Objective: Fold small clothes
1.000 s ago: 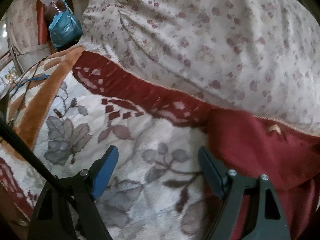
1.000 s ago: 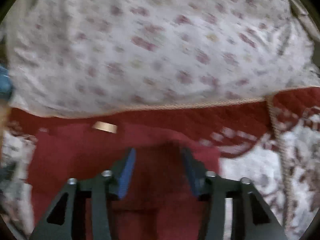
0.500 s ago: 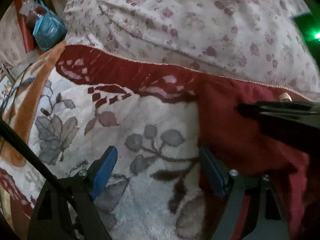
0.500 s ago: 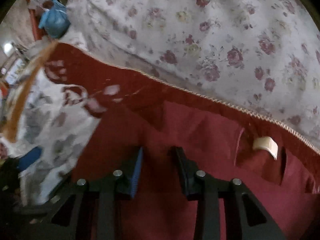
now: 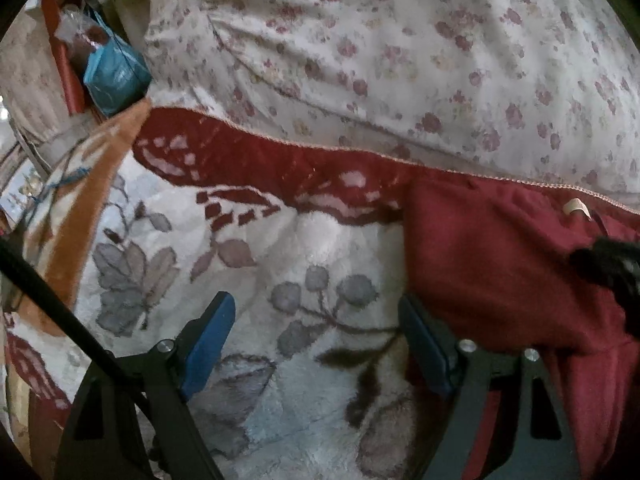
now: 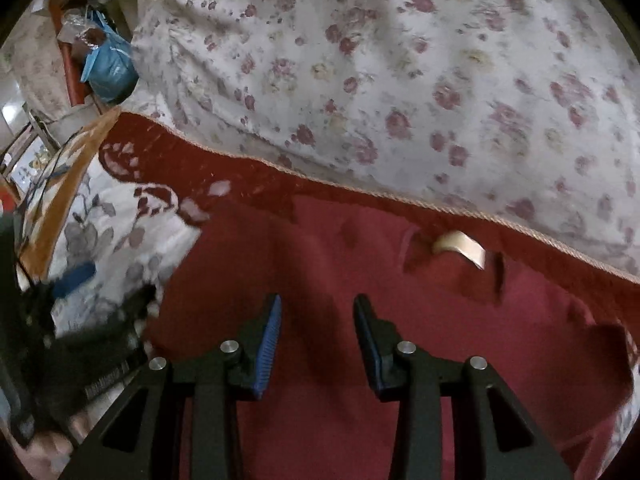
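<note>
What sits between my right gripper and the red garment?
Nothing visible. The right gripper is open directly over the red garment, with only bare red cloth between its fingers. The beige label lies farther ahead, and the left gripper is off over the floral blanket.

My left gripper (image 5: 316, 344) sits low with jaws spread wide; my right gripper (image 6: 317, 340) is partly open, empty.
</note>
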Motion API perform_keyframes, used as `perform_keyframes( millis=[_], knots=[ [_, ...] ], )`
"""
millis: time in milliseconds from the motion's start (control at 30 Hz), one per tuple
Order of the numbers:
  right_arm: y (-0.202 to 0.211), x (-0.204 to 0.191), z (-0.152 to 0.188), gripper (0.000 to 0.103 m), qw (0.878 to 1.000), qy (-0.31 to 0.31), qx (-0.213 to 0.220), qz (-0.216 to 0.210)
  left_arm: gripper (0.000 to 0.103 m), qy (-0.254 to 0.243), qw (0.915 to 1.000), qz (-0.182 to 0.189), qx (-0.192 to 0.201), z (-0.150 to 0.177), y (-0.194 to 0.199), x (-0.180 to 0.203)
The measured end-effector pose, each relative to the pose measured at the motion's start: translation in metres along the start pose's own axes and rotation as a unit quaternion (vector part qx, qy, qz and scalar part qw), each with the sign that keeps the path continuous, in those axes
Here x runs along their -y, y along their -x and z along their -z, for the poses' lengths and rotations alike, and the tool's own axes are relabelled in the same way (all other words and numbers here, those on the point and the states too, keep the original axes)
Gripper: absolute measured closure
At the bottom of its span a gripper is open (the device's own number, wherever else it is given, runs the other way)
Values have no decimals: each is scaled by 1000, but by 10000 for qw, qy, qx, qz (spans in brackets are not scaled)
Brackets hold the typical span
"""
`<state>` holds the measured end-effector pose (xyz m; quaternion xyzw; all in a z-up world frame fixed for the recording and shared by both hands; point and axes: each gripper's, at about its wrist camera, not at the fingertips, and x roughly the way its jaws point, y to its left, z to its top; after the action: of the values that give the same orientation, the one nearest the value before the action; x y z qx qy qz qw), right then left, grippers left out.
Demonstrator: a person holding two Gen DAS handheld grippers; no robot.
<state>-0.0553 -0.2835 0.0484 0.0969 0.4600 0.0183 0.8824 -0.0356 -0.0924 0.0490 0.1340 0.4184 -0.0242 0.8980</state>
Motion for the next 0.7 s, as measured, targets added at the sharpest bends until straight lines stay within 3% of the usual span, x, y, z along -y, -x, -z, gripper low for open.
perform_keyframes(
  millis=[100, 167, 300, 533, 700],
  knots=[
    [-18, 3, 19, 62, 9992, 57, -357, 194, 20, -93, 9996, -213, 163, 1, 7, 6],
    [-20, 3, 26, 61, 9994, 87, -217, 260, 20, -210, 9984, -417, 313, 2, 13, 12],
    [-12, 3, 21, 58, 9991, -78, -355, 232, 20, -491, 9935, -857, 567, 5, 18, 24],
    [0, 10, 27, 50, 9985, -303, -250, 376, 20, -496, 9928, -842, 699, 3, 25, 23],
    [-5, 11, 33, 46, 9975, -282, -426, 484, 20, -436, 9932, -757, 773, 2, 30, 21]
  ],
)
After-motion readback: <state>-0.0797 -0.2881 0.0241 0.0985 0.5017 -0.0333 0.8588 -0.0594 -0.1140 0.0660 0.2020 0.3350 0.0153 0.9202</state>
